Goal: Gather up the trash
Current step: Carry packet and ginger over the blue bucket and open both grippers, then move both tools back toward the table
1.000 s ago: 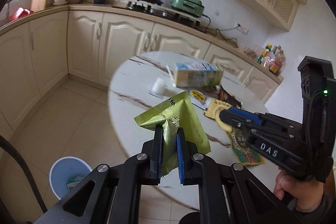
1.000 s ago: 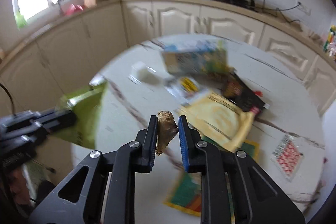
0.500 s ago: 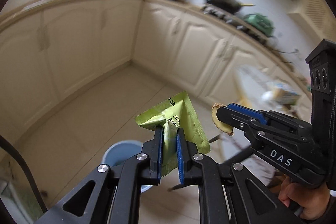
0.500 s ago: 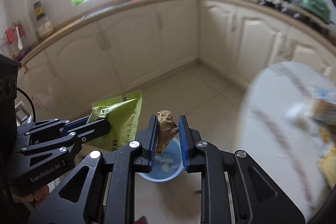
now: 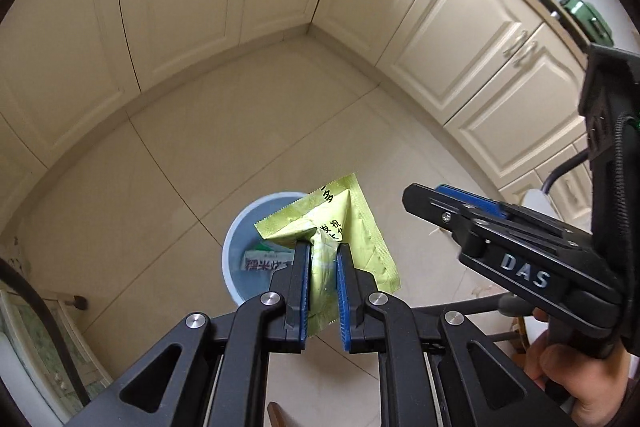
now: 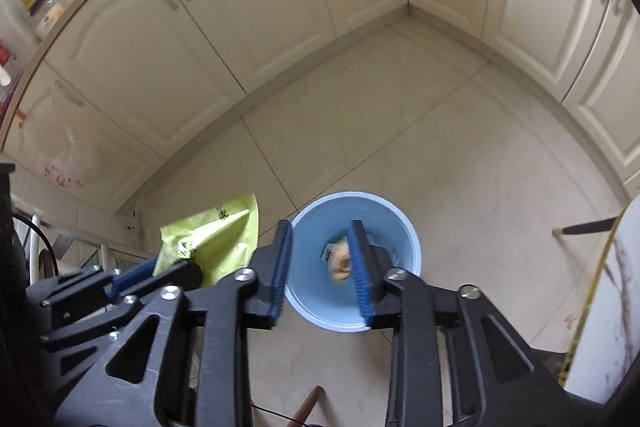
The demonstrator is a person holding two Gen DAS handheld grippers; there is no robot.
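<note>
Above the round light-blue plastic bin (image 6: 412, 239) on the tiled floor (image 6: 460, 147), a blurred brown scrap (image 6: 341, 261) is seen between the opening right gripper (image 6: 320, 263) fingers, apparently released. A crinkled lime-green foil packet (image 5: 344, 227) is pinched by the left gripper (image 5: 323, 267).

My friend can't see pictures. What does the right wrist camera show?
The right gripper is opening above a round light-blue plastic bin, and a brown scrap is blurred between its jaws. Beside it, the left gripper holds a crinkled lime-green wrapper.
</note>
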